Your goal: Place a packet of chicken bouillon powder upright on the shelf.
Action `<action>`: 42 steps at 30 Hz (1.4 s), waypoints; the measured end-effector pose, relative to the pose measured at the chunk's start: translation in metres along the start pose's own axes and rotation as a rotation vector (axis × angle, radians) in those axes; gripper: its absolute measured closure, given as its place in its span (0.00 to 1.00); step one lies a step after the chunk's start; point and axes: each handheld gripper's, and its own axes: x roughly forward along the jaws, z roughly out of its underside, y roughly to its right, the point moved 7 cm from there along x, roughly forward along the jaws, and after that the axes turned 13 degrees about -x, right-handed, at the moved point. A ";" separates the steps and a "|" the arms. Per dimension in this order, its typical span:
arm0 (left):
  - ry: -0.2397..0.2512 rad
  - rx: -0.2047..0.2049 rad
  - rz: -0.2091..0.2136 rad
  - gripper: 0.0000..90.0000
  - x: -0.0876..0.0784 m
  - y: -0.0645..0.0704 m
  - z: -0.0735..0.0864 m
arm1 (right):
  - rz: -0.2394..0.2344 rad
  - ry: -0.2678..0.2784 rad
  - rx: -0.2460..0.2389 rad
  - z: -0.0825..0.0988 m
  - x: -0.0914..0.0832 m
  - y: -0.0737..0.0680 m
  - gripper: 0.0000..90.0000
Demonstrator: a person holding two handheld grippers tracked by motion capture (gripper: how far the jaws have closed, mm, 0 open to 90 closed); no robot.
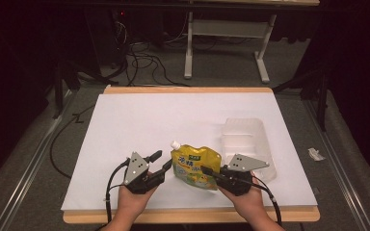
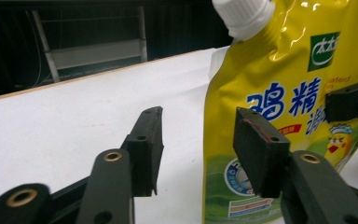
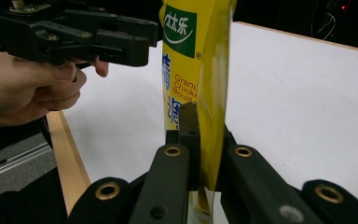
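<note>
A yellow stand-up pouch [image 1: 192,166] with a white screw cap stands upright on the white sheet near the front edge. My right gripper [image 1: 205,170] is shut on the pouch's right side edge; in the right gripper view both jaws of the right gripper [image 3: 205,119] pinch the yellow film of the pouch [image 3: 182,56]. My left gripper [image 1: 162,161] is open just left of the pouch, not touching it. In the left gripper view, the left gripper [image 2: 198,135] has its jaws spread apart, with the pouch [image 2: 279,70] beyond its right pad and bare sheet between the pads.
A clear plastic tray [image 1: 245,139] lies on the white sheet [image 1: 173,115] behind and right of the pouch. The table's wooden front edge [image 1: 188,215] runs just below the hands. A scrap of paper [image 1: 314,154] lies off the table's right side.
</note>
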 end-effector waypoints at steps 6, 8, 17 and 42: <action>-0.068 -0.010 -0.039 0.48 -0.007 -0.009 0.003 | -0.001 0.019 -0.003 -0.003 -0.004 0.001 1.00; -0.075 -0.006 -0.064 0.47 -0.012 -0.016 0.009 | -0.003 0.023 -0.004 -0.005 -0.005 0.001 1.00; -0.066 -0.052 -0.094 0.40 -0.013 -0.027 0.015 | -0.001 0.050 -0.013 -0.014 -0.010 0.004 1.00; -0.087 -0.012 -0.104 0.35 -0.013 -0.036 0.020 | -0.054 0.096 -0.064 -0.035 -0.015 0.004 1.00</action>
